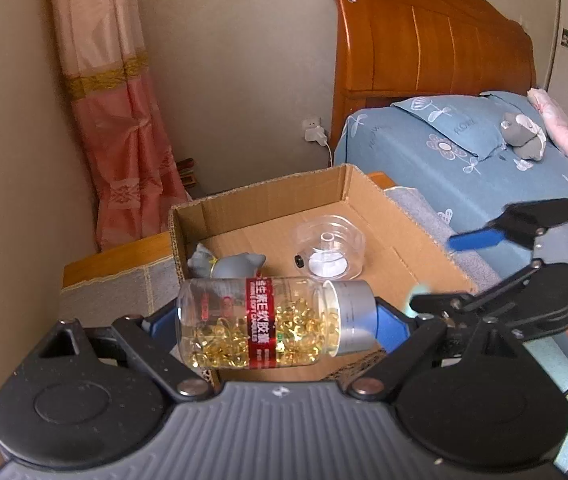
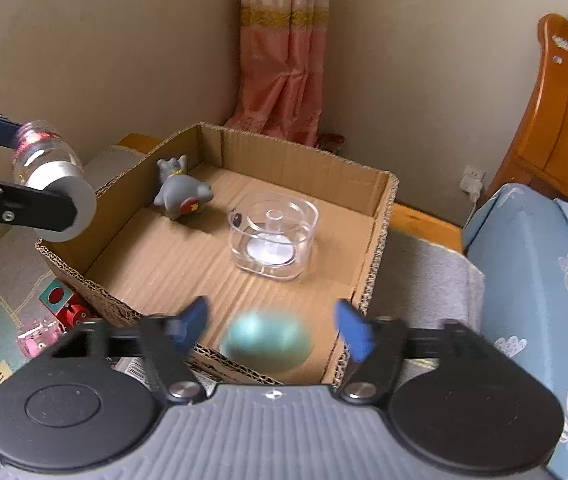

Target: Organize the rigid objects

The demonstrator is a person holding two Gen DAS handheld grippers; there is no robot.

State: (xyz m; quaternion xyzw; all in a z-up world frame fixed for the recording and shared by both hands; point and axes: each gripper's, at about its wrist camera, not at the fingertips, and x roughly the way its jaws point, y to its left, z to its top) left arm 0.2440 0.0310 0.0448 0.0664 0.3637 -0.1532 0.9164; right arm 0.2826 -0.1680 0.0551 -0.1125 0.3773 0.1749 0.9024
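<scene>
Pill bottle [image 1: 271, 322], hard, smooth & prob slippery, lies sideways, held end to end in left gripper [image 1: 279, 320] over the box [image 2: 380, 216]; right gripper [image 2: 271, 330] is wide, blurry green ball [image 2: 265, 340] between its pads, loose.

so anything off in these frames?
Yes: a blurred teal egg-shaped object sits loose between the right tongs, pads clear of it, apparently dropping into the cardboard box. The capsule bottle lies sideways in the left tongs.
</scene>
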